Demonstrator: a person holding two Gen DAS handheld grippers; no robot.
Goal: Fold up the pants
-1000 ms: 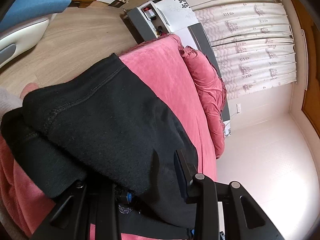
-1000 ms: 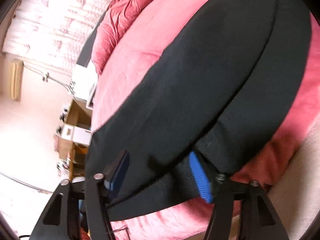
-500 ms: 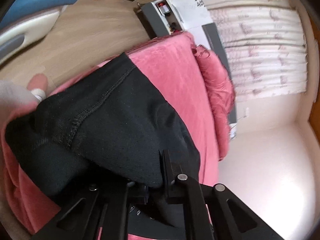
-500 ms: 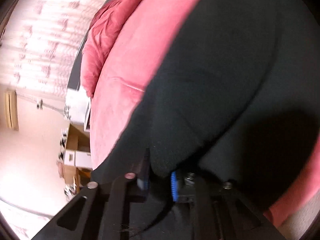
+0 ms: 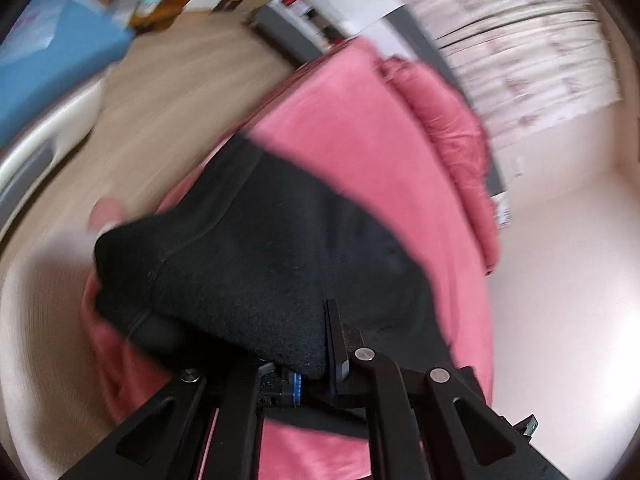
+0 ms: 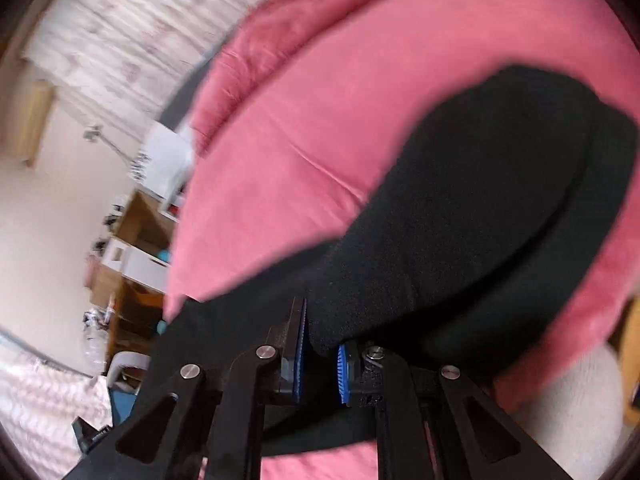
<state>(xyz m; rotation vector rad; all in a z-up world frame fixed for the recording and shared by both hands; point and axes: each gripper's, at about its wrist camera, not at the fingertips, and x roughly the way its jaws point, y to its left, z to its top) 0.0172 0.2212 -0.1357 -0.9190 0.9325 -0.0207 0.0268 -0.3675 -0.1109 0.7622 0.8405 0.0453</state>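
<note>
Your bed [image 5: 360, 128], under a pink cover, fills most of both views, with a rumpled pink pillow [image 5: 448, 120] at its far end below the pale curtain [image 5: 528, 40]; everything beyond it is smeared by blur, so the shelves and boxes along the wall are hard to make out. The wooden floor [image 5: 168, 92] runs open past the bed's far side, and bare pink cover lies between the cloth and the pillow. The black pants [image 6: 480, 200] lie on the near part of the bed, doubled into layers whose edges curve across the right view; their near end is hidden behind your tools, and part hangs raised off the cover. Your left tool [image 5: 312, 364] is clamped narrow on a thick fold of the pants. Your right tool [image 6: 320, 360] grips another bunched fold between its blue pads [image 6: 343, 372]. A blurred fingertip [image 5: 106, 210] shows just past the pants' far corner in the left view.
</note>
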